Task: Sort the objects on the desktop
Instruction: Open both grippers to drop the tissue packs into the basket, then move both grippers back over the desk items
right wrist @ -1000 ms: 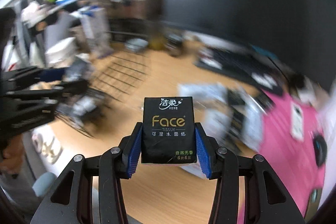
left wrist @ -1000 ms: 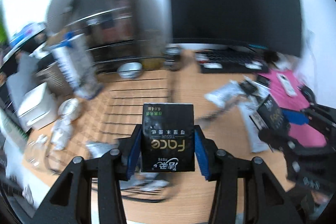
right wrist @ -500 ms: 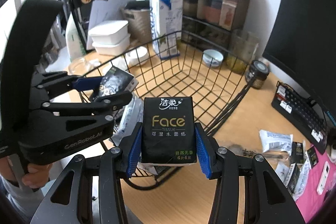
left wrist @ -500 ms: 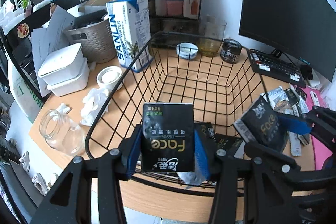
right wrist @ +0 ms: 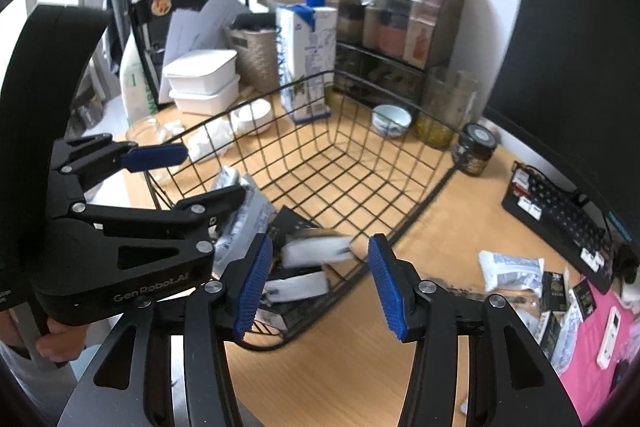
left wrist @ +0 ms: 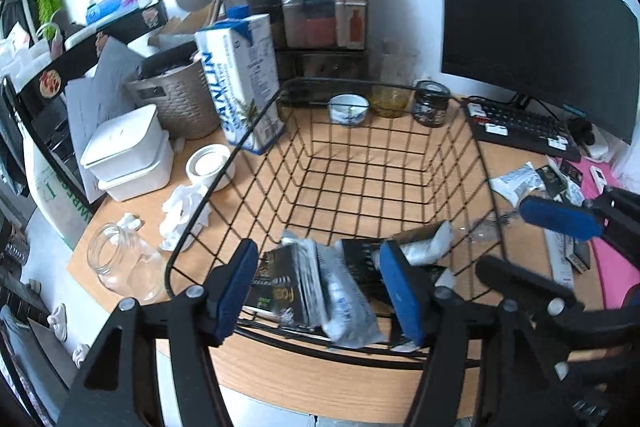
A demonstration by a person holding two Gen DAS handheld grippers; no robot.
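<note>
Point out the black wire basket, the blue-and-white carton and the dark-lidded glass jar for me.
black wire basket (left wrist: 352,81): left wrist view, far rim.
blue-and-white carton (left wrist: 244,83): left wrist view, front face.
dark-lidded glass jar (right wrist: 478,147): right wrist view, lid.

Tissue packs (left wrist: 288,287) lie in the wire basket (left wrist: 360,83), keyboard (left wrist: 520,127) right.

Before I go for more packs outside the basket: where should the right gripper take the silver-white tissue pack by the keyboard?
Grip the silver-white tissue pack across its narrower sides, coming from above. It lies flat on the desk, apart from the dark packs beside it, so its sides look free. The right gripper stands open.
</note>
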